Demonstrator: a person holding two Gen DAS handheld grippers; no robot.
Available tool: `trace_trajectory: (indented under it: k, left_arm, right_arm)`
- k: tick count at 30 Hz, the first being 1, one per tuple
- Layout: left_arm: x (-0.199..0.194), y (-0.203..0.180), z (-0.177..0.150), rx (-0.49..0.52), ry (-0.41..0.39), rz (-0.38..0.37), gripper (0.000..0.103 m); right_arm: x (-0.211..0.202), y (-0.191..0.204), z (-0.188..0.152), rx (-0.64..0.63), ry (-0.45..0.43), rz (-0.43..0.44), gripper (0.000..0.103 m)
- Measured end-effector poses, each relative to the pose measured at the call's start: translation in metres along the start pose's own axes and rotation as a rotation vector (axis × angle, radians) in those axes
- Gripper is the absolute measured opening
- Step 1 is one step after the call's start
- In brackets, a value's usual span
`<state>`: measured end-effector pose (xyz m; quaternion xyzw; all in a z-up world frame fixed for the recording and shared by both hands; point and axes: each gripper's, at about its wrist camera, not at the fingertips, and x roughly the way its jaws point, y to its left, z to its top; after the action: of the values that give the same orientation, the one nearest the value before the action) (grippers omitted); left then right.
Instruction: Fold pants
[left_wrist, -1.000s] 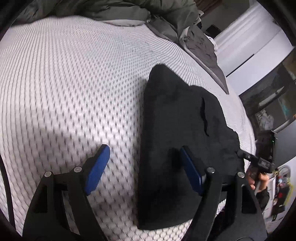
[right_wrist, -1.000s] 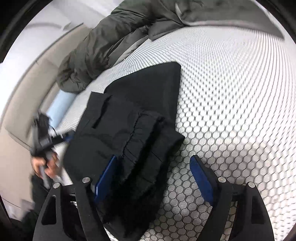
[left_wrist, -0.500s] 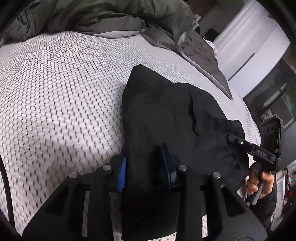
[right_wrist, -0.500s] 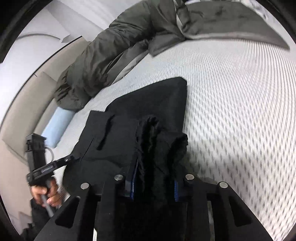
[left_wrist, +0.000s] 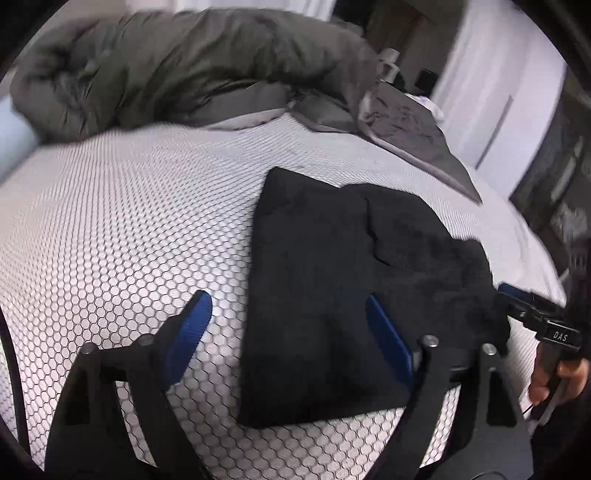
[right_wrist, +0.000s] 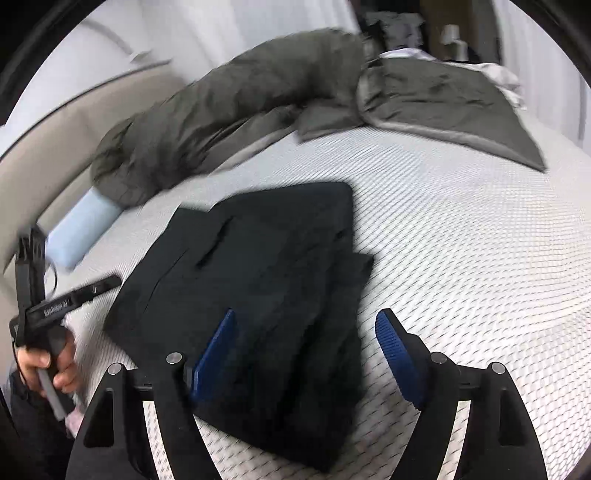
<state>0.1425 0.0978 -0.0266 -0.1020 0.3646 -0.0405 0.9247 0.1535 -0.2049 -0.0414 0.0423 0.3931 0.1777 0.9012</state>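
- Pants (left_wrist: 332, 302) lie folded on the mattress (left_wrist: 129, 229), near its front edge.
- We hold the left gripper (left_wrist: 288, 328) and right gripper (right_wrist: 306, 354) above them, jaws just reopened wide, nothing held.
- Loose layers at the waistband end could spring open; a blue pad (right_wrist: 214, 358) dipping low may snag and drag them.

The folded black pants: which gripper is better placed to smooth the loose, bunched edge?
The right gripper: open, directly over the bunched edge of the folded black pants. The left gripper straddles the flat, tidy edge.
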Motion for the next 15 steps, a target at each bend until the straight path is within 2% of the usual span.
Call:
trace_trajectory:
  k: [2,4,6,9,11,15]
  left_arm:
    - [0.001,-0.014,-0.003,0.062,-0.007,0.019,0.084]
    - [0.002,-0.023,-0.015,0.126,0.005,0.058,0.084]
    - [0.010,-0.023,-0.029,0.162,0.037,0.124,0.086]
    - [0.018,-0.014,-0.040,0.120,0.036,0.090,0.093]
    - [0.019,-0.012,-0.042,0.117,0.040,0.074,0.094]
    - [0.023,-0.014,-0.043,0.130,0.031,0.100,0.094]
  right_arm:
    - [0.011,0.013,-0.010,-0.073,0.046,-0.042,0.084]
    - [0.024,0.018,-0.019,-0.135,0.100,-0.138,0.084]
    - [0.020,0.010,-0.024,-0.111,0.111,-0.108,0.084]
    - [0.006,-0.013,-0.032,-0.053,0.113,-0.029,0.084]
    - [0.004,-0.017,-0.038,-0.057,0.112,-0.009,0.084]
    - [-0.008,-0.005,-0.039,-0.092,0.076,-0.040,0.084]
